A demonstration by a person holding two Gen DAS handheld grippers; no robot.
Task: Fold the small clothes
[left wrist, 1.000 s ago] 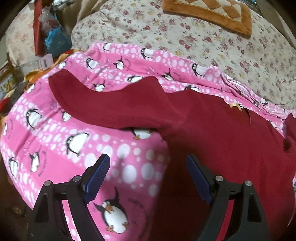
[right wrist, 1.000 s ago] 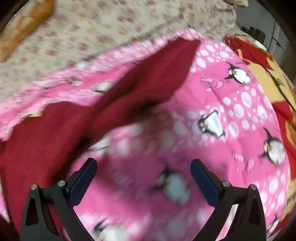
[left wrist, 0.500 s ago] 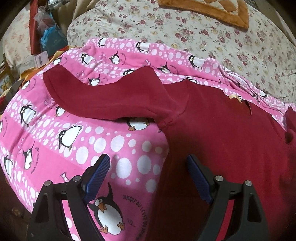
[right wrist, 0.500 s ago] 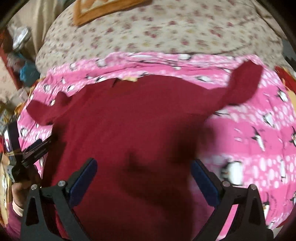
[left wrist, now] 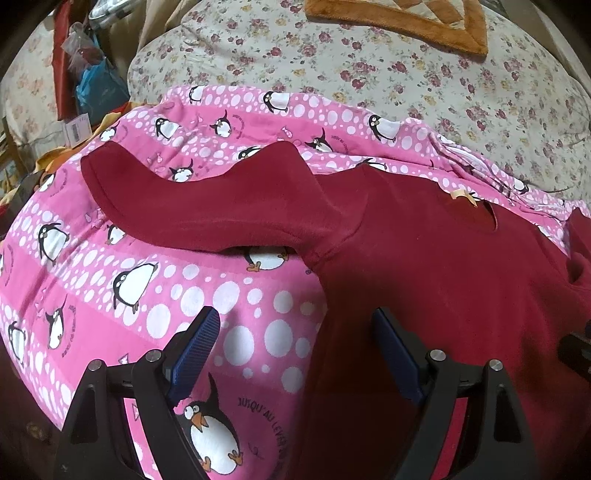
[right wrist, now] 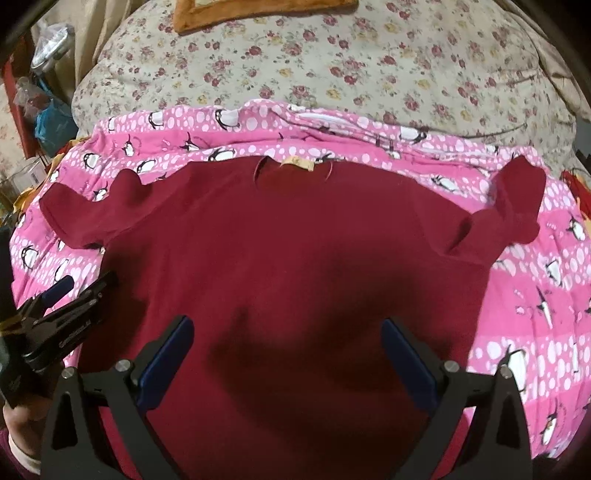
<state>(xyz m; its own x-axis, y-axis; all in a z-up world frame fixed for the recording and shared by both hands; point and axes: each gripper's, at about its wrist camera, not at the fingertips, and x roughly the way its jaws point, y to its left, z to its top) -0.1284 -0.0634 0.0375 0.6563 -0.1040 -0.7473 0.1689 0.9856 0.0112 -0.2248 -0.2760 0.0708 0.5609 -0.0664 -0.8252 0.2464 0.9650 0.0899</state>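
Shirt [right wrist: 295, 240] under my fingers: plain dark red, small yellow tag [right wrist: 297, 163] at collar, 12 o'clock. Blanket [left wrist: 92, 266] beneath: pink bands, white dots, black-and-white penguins with orange feet. Quilt [right wrist: 332, 66] beyond, 12 o'clock: cream, small red roses. Cushion [left wrist: 406, 18] at 1 o'clock: orange-brown border. My finger pads [left wrist: 195, 349]: dark blue, black frame.

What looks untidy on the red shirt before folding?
On the red shirt, the right sleeve is crumpled and doubled over on itself, while the left sleeve lies spread out. Its body lies flat on the pink penguin blanket.
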